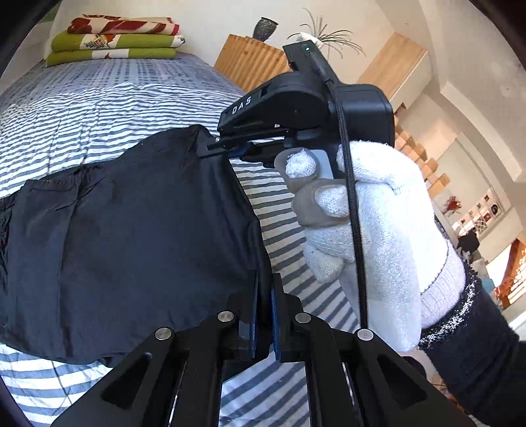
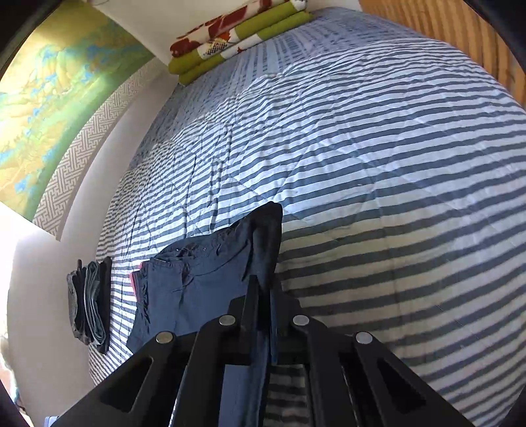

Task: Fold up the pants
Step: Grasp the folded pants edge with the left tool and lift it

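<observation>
Above the striped bed (image 2: 378,157), dark pants (image 1: 131,236) are clamped by both tongs: left tongs (image 1: 263,315), right tongs (image 2: 264,305).

A home bedroom: a bed (image 2: 361,147) with a striped quilt, folded blankets (image 1: 115,39) at its head, a landscape painting (image 2: 49,98), a vase (image 1: 264,28) on a wooden cabinet (image 1: 250,60)
</observation>
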### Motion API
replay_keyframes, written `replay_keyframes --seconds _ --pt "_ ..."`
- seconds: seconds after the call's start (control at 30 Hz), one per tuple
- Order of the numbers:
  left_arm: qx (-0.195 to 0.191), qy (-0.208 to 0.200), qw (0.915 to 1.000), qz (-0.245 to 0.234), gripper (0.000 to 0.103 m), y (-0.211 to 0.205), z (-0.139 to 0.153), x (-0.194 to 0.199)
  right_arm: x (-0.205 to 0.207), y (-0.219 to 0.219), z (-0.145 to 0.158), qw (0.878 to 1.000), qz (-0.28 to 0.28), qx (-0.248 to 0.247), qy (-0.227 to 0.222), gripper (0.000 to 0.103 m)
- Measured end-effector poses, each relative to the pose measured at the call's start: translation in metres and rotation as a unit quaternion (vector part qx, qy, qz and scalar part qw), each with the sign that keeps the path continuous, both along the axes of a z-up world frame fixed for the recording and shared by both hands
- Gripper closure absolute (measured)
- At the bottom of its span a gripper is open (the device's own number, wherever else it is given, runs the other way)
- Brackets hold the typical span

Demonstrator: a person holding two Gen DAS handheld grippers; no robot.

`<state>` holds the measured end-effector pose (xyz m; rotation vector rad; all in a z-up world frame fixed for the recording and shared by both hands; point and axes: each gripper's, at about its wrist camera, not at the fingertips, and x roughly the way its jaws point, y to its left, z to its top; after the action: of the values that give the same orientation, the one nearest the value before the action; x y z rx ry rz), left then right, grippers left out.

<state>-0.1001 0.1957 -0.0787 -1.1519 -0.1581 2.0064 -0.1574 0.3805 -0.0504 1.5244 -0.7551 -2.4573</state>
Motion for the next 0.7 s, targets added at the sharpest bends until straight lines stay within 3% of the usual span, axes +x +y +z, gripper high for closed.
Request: replay_keyframes --seconds 0.13,0.27,0.5,0.7 --pt "0.031 -0.021 0.9993 0.004 0.097 -0.017 0.005 0.003 0.019 0.010 0.014 0.998 -0.022 0.057 -0.021 0.098" --pt "0.048 -0.022 0.9981 0.032 0.097 -0.056 0.013 0.002 0.021 -0.002 0.031 0.998 -0.031 0.058 -0.021 0.098" --pt "0.079 -0.024 0.9919 0.097 0.097 -0.152 0.016 -0.011 0.010 -0.079 0.070 0.995 0.005 0.101 0.008 0.098" --pt "0.072 -0.033 0.9846 0.156 0.097 -0.228 -0.007 -0.031 -0.020 -0.161 0.065 0.990 0.047 0.130 0.006 0.098"
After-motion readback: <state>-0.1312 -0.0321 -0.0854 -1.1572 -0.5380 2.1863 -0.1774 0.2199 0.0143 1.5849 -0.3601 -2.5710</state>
